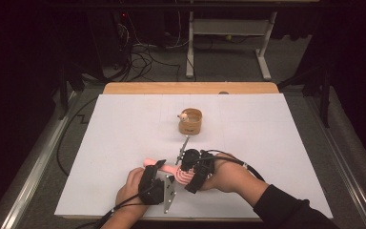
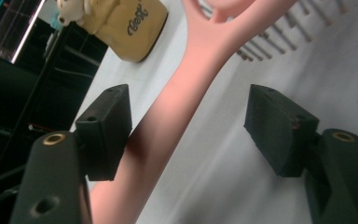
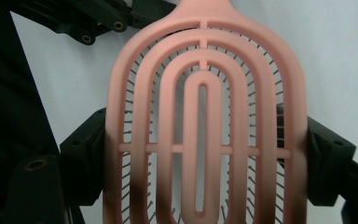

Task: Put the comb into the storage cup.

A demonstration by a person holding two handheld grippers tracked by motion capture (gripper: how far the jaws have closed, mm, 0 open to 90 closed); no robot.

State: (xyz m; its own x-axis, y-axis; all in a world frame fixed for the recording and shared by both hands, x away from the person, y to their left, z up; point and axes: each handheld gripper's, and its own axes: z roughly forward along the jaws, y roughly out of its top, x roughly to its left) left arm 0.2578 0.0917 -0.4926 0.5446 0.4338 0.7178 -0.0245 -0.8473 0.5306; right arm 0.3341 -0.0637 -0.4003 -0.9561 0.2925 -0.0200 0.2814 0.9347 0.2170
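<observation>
A pink brush handle (image 2: 168,121) is seen running diagonally between the left tool's (image 2: 189,133) two black jaws, w/ the left-hand jaw touching it & the right-hand jaw apart from it. The handle forks near the top edge, where thin bristles (image 2: 279,32) are seen over the white worktop (image 2: 335,79). A tan cup (image 2: 133,23) w/ dark lettering & a small cream figure (image 2: 72,11) is seen top left.
</observation>
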